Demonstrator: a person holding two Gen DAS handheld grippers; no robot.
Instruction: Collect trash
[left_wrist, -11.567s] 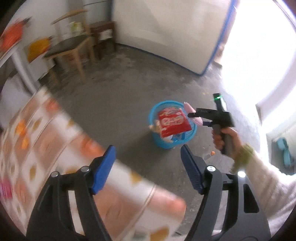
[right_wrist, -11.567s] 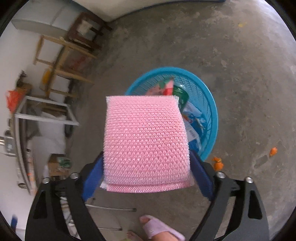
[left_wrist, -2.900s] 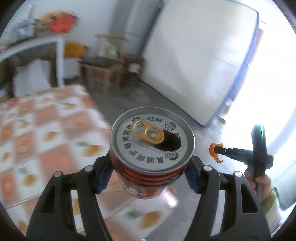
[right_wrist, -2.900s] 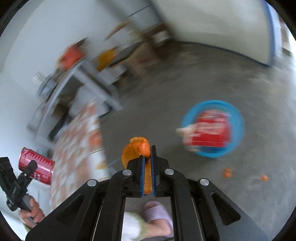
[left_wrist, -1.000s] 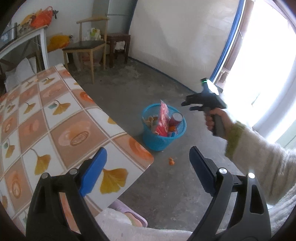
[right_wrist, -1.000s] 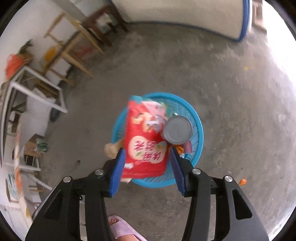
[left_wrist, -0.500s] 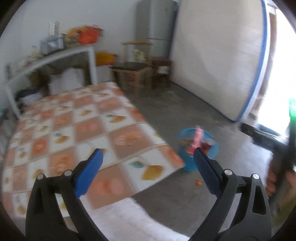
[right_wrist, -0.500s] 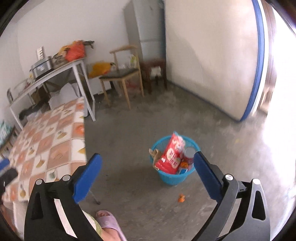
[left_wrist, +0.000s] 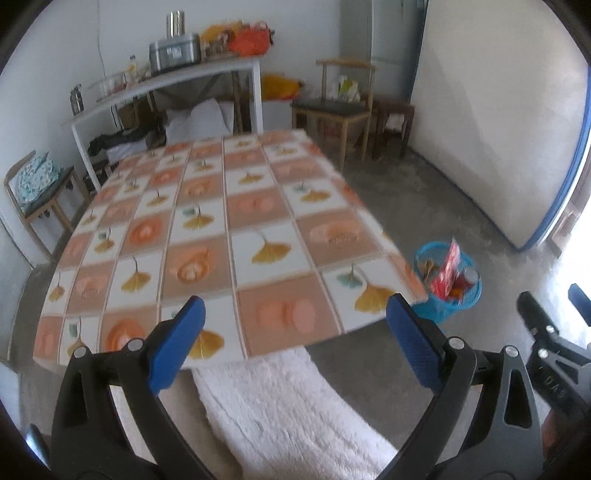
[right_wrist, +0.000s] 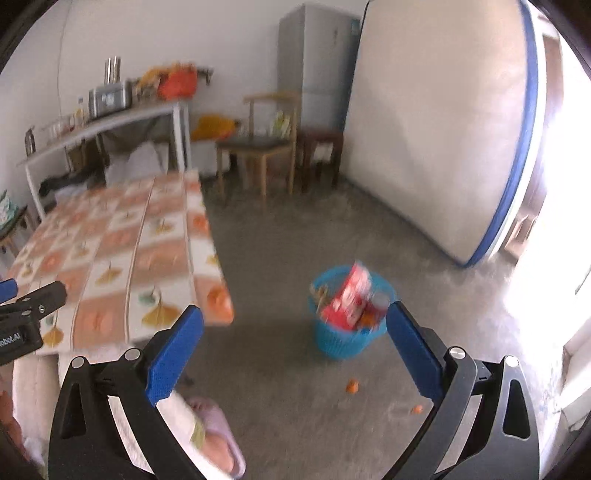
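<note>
Looking across the room, the table (left_wrist: 258, 221) is filling the middle of the left wrist view, its slick patterned cloth of orange and white squares with ginkgo leaves lying flat and showing no litter that I can make out. Standing on the rough grey concrete floor (right_wrist: 295, 258) just beyond the table's near right corner is the blue basket (right_wrist: 343, 339), a round woven-plastic tub holding a glossy red snack bag (right_wrist: 351, 295) that is poking up above the rim beside a can (left_wrist: 472, 275).

Both sets of tongs are standing released and empty: the left tongs (left_wrist: 295, 339) are hanging over the table's near edge, and the right tongs (right_wrist: 291, 347) are pointing toward the floor near the basket.

The risk, as I judge it, is lying in the small stuff: two bits of orange peel (right_wrist: 352, 386) are sitting on the floor near the basket, thin and curled, and wide hard pads may be scraping concrete or pinching them badly. The tall bag may also be tipping out if the basket gets bumped. The person's slippered foot (right_wrist: 218, 439) is also resting close by.
</note>
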